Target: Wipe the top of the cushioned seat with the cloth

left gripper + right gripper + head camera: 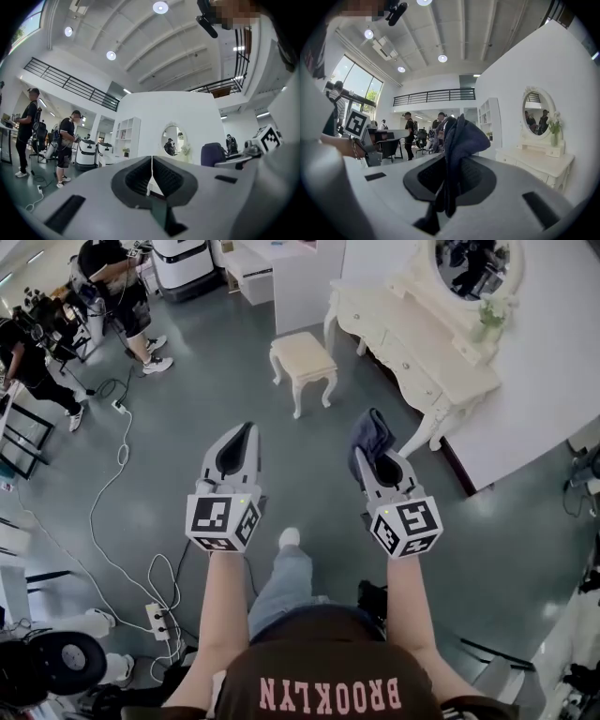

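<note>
A small cream stool with a cushioned seat (302, 353) stands on the grey floor ahead of me, next to a white dressing table (412, 343). My right gripper (368, 454) is shut on a dark blue cloth (368, 437), which bunches up above the jaws (457, 140). My left gripper (245, 430) is shut and holds nothing; its jaws meet in a thin line (151, 166). Both grippers hang in the air well short of the stool.
The dressing table carries an oval mirror (469, 263). White cables (112, 493) and a power strip (157, 620) lie on the floor at left. People (117, 292) stand at the far left by equipment. A white cabinet (305, 277) stands behind the stool.
</note>
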A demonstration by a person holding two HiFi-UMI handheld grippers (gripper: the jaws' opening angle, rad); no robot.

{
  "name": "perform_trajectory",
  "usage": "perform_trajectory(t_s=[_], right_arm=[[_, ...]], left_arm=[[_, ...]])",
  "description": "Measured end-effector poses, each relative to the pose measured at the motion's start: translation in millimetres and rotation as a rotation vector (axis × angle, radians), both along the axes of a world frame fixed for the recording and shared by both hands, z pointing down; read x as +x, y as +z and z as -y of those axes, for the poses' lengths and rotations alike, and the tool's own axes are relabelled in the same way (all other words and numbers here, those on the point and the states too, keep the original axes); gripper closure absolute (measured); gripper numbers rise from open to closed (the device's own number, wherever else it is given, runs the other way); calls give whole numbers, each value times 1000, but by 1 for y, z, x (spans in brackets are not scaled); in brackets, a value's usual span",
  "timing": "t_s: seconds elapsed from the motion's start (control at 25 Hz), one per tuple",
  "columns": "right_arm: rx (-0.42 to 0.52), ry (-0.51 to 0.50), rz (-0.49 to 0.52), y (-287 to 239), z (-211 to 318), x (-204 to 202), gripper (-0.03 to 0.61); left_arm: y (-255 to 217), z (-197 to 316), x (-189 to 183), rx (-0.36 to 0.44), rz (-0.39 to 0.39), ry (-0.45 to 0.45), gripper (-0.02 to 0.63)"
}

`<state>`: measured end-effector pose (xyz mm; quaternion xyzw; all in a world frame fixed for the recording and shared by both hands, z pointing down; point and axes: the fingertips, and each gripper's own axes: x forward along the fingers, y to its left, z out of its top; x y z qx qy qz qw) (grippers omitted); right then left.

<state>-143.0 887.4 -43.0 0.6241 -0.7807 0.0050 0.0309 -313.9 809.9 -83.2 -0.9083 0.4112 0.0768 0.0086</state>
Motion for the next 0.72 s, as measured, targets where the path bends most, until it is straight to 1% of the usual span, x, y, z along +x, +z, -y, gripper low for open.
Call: perform_trajectory(t_s=[0.08,0.32,0.52,0.72], right_arm=[[-15,2,7,3,29,4,541],[-61,0,50,7,130,20,541],[-70,-8,11,2,195,5,541],[-67,8,3,2,243,14,541]], left_arm=[[1,31,3,-14,-17,4,609],[0,122,14,-36,-7,17,609],[12,187,10,-88,-18,34,609],[15,241,25,-82,-15,57,609]])
